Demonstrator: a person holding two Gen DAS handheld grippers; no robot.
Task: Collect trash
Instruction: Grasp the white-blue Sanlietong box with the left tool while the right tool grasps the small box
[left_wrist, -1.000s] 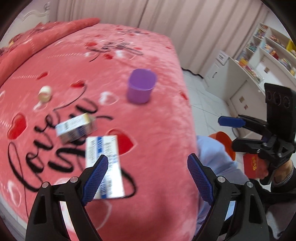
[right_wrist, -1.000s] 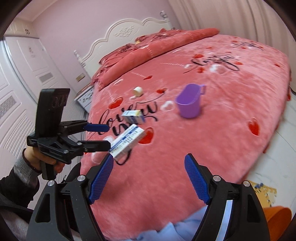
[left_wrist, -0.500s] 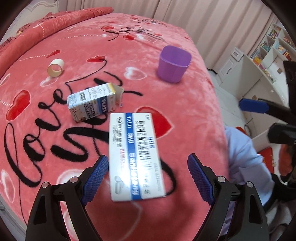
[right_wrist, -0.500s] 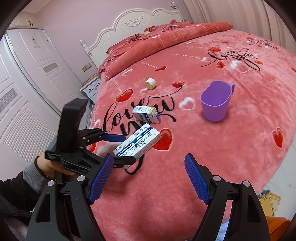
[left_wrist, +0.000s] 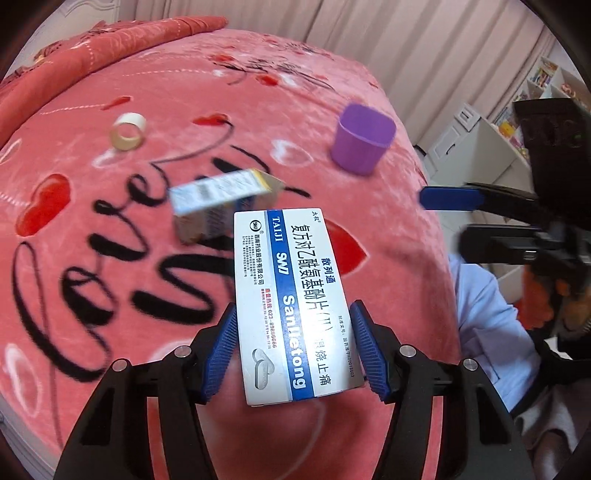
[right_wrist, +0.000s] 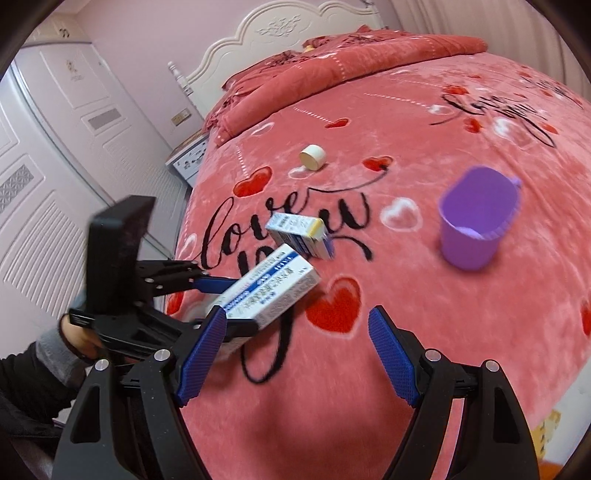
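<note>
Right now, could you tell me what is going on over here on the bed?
A person is collecting trash off a pink bedspread with two handheld grippers. The left gripper is shut on a white and blue medicine box and holds it above the cover. The right gripper is open and holds nothing. A smaller box and a tape roll lie on the bed, and a purple cup stands nearby.

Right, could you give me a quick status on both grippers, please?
Left gripper shut on medicine box. Right gripper open, empty. Small carton, tape roll on bed. Nothing blocking.
</note>
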